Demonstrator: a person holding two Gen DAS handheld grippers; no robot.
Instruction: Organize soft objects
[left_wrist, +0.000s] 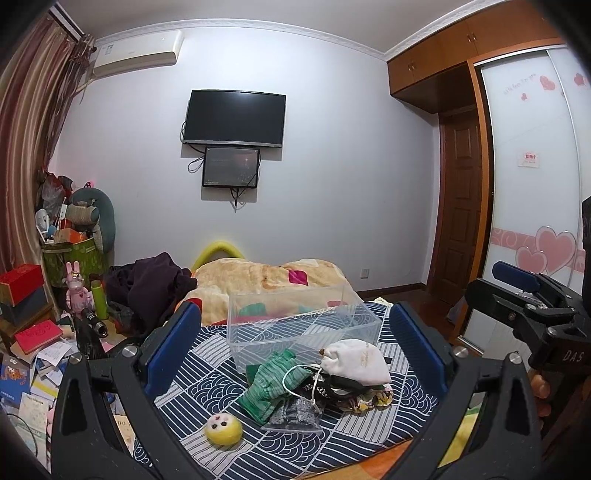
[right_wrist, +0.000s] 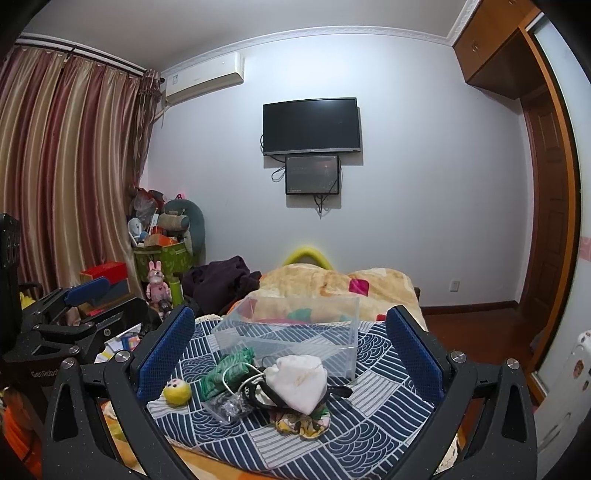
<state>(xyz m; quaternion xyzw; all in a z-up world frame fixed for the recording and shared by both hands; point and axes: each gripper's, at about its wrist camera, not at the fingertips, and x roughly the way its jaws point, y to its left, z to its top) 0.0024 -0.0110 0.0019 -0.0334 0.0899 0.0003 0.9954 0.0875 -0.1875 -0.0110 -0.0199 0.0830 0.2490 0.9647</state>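
Observation:
A pile of soft things lies on the blue patterned cloth on the bed: a white drawstring pouch, a green knitted cloth, a flowered yellow cloth, a small clear bag and a yellow plush ball. A clear plastic box stands just behind the pile. My left gripper is open and empty, held back from the pile. My right gripper is open and empty too, facing the pouch, the ball and the box.
A beige blanket and dark clothes lie at the far end of the bed. Books, boxes and toys crowd the floor at the left. A wardrobe stands at the right. A TV hangs on the far wall.

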